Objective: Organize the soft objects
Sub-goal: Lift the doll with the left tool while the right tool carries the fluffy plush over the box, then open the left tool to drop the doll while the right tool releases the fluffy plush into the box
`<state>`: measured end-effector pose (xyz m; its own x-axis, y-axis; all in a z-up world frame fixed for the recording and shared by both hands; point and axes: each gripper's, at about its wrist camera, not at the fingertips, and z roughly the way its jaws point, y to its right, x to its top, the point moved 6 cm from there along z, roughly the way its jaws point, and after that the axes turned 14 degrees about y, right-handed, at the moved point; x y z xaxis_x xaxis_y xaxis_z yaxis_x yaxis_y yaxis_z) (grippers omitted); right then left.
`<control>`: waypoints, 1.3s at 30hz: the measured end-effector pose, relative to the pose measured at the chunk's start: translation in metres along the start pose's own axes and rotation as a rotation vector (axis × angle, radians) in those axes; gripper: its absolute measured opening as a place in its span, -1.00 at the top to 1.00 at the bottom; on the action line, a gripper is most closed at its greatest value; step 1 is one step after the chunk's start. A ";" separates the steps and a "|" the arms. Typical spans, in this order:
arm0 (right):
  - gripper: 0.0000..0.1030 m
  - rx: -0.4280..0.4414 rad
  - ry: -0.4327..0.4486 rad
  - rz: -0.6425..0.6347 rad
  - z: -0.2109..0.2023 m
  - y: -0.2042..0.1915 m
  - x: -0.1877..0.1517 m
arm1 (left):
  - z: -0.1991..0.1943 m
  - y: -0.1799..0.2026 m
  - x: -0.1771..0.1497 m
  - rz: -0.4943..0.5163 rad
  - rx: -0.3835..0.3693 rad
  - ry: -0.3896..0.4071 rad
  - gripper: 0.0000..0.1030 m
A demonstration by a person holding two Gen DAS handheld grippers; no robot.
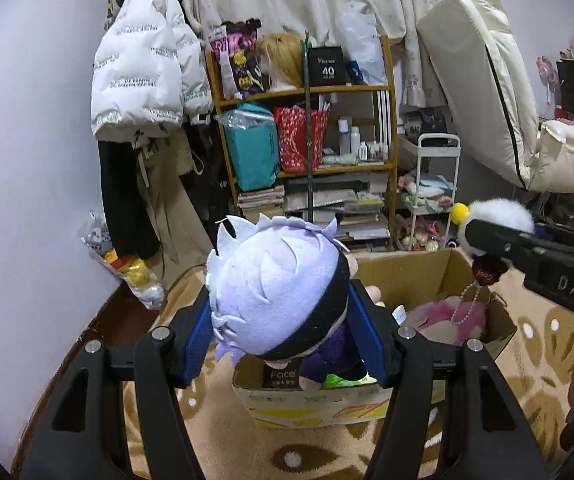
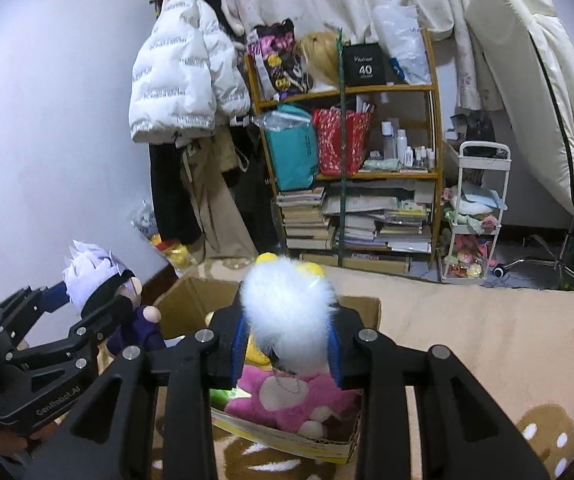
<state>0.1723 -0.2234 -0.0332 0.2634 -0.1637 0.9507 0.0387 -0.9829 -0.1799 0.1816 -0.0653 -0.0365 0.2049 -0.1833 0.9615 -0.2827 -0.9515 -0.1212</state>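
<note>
My left gripper (image 1: 283,336) is shut on a plush doll with lavender-white hair (image 1: 275,284), a black band and a purple outfit, held above the near edge of an open cardboard box (image 1: 415,272). From the right wrist view the same doll (image 2: 95,276) hangs in the left gripper (image 2: 99,300) at the box's left side. My right gripper (image 2: 289,344) is shut on a fluffy white plush with yellow pom-poms (image 2: 289,300), over the cardboard box (image 2: 363,308). A bead chain dangles from it. A pink plush (image 2: 287,396) lies inside the box.
A wooden shelf (image 1: 311,92) with bags, bottles and stacked books stands behind the box. A white puffer jacket (image 1: 143,72) hangs at the left wall. A white trolley (image 2: 475,216) and a leaning cushion (image 2: 535,80) are at the right. Patterned brown carpet (image 1: 215,432) covers the floor.
</note>
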 end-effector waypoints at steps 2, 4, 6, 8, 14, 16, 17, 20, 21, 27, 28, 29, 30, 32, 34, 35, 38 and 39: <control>0.33 -0.005 -0.020 -0.010 0.005 0.000 -0.007 | 0.004 0.000 -0.006 -0.013 -0.011 -0.020 -0.22; 0.33 -0.017 -0.046 -0.026 0.010 -0.001 -0.017 | 0.006 0.000 -0.011 -0.024 -0.014 -0.029 -0.25; 0.32 -0.012 -0.065 -0.029 0.014 -0.002 -0.025 | 0.008 -0.001 -0.014 -0.021 -0.001 -0.031 -0.26; 0.30 -0.010 -0.082 -0.034 0.017 -0.002 -0.029 | 0.010 -0.002 -0.016 -0.021 0.004 -0.042 -0.26; 0.24 -0.009 -0.096 -0.040 0.017 -0.002 -0.033 | 0.014 -0.007 -0.024 -0.081 -0.023 -0.085 -0.45; 0.12 -0.015 -0.097 -0.037 0.016 -0.001 -0.033 | 0.013 -0.005 -0.024 -0.079 -0.029 -0.090 -0.48; 0.07 -0.017 -0.098 -0.034 0.015 -0.001 -0.032 | 0.013 -0.003 -0.024 -0.078 -0.033 -0.094 -0.49; -0.14 -0.009 -0.094 0.014 0.010 0.002 -0.029 | 0.009 -0.001 -0.021 -0.053 -0.020 -0.091 -0.50; -0.21 -0.010 -0.090 0.026 0.008 0.003 -0.027 | 0.007 0.000 -0.019 -0.038 -0.015 -0.086 -0.55; -0.46 -0.060 -0.060 0.034 -0.010 0.011 -0.016 | -0.009 -0.004 -0.011 -0.018 0.026 -0.073 -0.72; -0.52 -0.063 -0.058 0.042 -0.014 0.012 -0.016 | -0.012 -0.006 -0.010 -0.022 0.032 -0.074 -0.74; -0.53 -0.065 -0.057 0.047 -0.016 0.012 -0.015 | -0.015 -0.009 -0.008 -0.027 0.041 -0.073 -0.80; -0.55 -0.068 -0.058 0.050 -0.022 0.013 -0.015 | -0.020 -0.012 -0.006 -0.033 0.053 -0.068 -0.87; -0.58 -0.077 -0.062 0.048 -0.029 0.014 -0.015 | -0.028 -0.019 -0.002 -0.036 0.088 -0.052 -0.90; -0.70 -0.088 -0.069 0.039 -0.040 0.015 -0.014 | -0.036 -0.026 0.000 -0.024 0.111 -0.053 -0.91; -0.75 -0.090 -0.070 0.040 -0.044 0.015 -0.013 | -0.039 -0.029 0.001 -0.019 0.116 -0.055 -0.92; -0.89 -0.102 -0.057 0.016 -0.064 0.014 -0.006 | -0.054 -0.038 0.005 -0.015 0.141 -0.057 -0.92; -0.92 -0.102 -0.056 0.004 -0.069 0.013 -0.003 | -0.059 -0.041 0.006 -0.020 0.146 -0.058 -0.93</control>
<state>0.1057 -0.2411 -0.0215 0.3165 -0.1653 0.9341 -0.0602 -0.9862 -0.1541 0.1393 -0.0129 -0.0110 0.2641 -0.1734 0.9488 -0.1397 -0.9802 -0.1403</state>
